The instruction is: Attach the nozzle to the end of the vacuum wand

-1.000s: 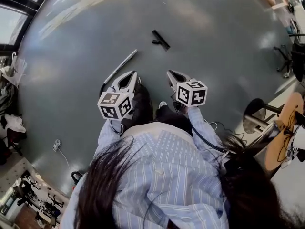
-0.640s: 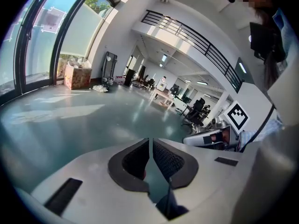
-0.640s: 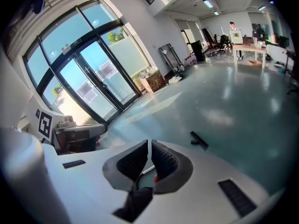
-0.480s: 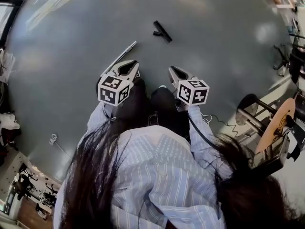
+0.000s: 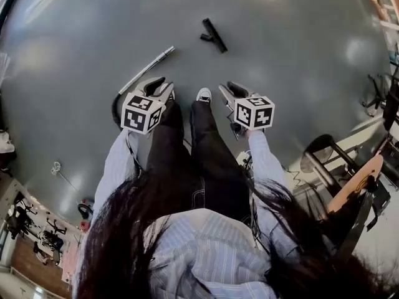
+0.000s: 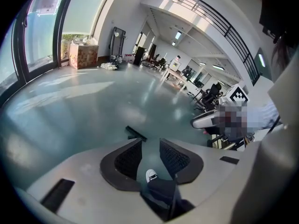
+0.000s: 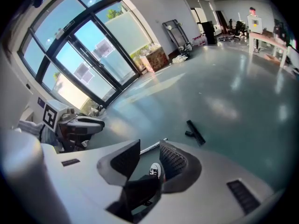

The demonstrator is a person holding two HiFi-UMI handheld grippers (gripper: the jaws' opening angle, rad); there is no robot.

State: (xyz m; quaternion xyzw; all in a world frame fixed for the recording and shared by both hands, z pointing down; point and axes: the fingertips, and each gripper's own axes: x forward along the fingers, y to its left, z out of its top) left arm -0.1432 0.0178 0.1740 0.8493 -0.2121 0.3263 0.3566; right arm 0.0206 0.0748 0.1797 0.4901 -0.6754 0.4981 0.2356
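The black nozzle (image 5: 213,35) lies on the grey floor ahead of me, also visible in the left gripper view (image 6: 136,134) and the right gripper view (image 7: 195,131). The silver wand (image 5: 146,70) lies to its left, slanting toward a black hose (image 5: 115,108); a short piece of the wand (image 7: 153,147) shows in the right gripper view. My left gripper (image 5: 157,85) hangs above the floor beside the wand's near part, its jaws opening, with nothing between them. My right gripper (image 5: 229,90) is level with it on the right, its jaws opening too and holding nothing.
The person's dark trouser legs and a white-toed shoe (image 5: 204,94) stand between the two grippers. A round stool (image 5: 324,151) and a wooden chair (image 5: 358,185) are at the right. A loose cable (image 5: 57,167) lies on the floor at the left. Tall windows (image 7: 79,59) line one wall.
Both grippers have dropped toward the floor and forward. Their jaws, shut before, now stand apart. The person's legs and one shoe have come into view between them.
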